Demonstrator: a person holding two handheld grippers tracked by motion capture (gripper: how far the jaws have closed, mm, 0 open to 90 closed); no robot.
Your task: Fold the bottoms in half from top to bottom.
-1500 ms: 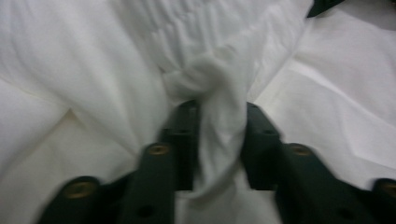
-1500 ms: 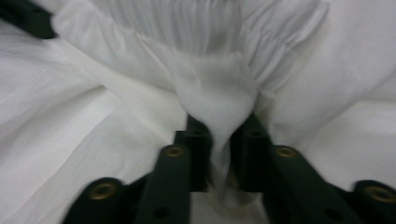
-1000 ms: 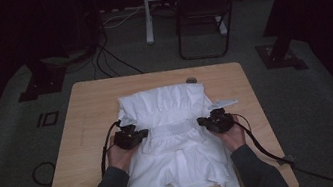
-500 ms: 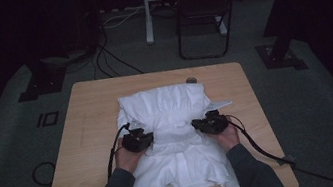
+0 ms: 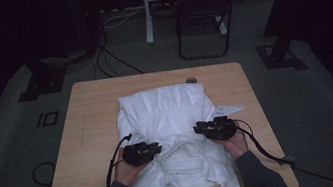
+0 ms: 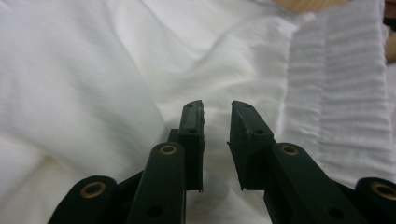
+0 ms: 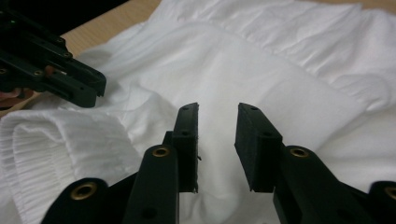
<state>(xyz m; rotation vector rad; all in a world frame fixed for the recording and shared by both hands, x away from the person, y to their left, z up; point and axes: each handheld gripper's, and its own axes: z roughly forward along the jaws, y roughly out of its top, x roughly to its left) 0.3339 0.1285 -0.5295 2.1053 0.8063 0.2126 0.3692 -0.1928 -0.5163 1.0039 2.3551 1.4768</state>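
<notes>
White garment point(image 5: 174, 138) spread on a wooden table point(image 5: 95, 135), with its gathered, ribbed band point(image 5: 185, 157) folded over toward the person's edge. All places below are given relative to this garment.

Left gripper point(image 5: 155, 148): held over the garment's left side, just beside the rolled band. In the left gripper view point(image 6: 217, 140) the jaws stand a narrow gap apart, having just been opening; the cloth lies under and beyond the tips, and no fold sits between the pads point(image 6: 194, 135). The ribbed band point(image 6: 336, 107) runs to the right of the jaws in that view.

Right gripper point(image 5: 200, 128): held over the garment's right side, across the band from the left gripper. In the right gripper view point(image 7: 217, 140) the jaws are likewise a little apart and have just been opening; smooth cloth point(image 7: 261, 70) lies behind the gap, none of it pinched. The rolled band point(image 7: 60, 144) shows at lower left, and the other gripper point(image 7: 51, 70) above it, at the garment's far edge in that view.

Hidden or unclear: both hands point(image 5: 125, 168) cover the rear of the grippers in the high view; whether the jaw tips touch the cloth cannot be told. The room beyond the table is dark. A small round thing point(image 5: 191, 80) at the garment's far edge, and a pale flap point(image 5: 228, 110) at the garment's right edge, are too small to identify.

Writing: none can be read on the garment or grippers.
</notes>
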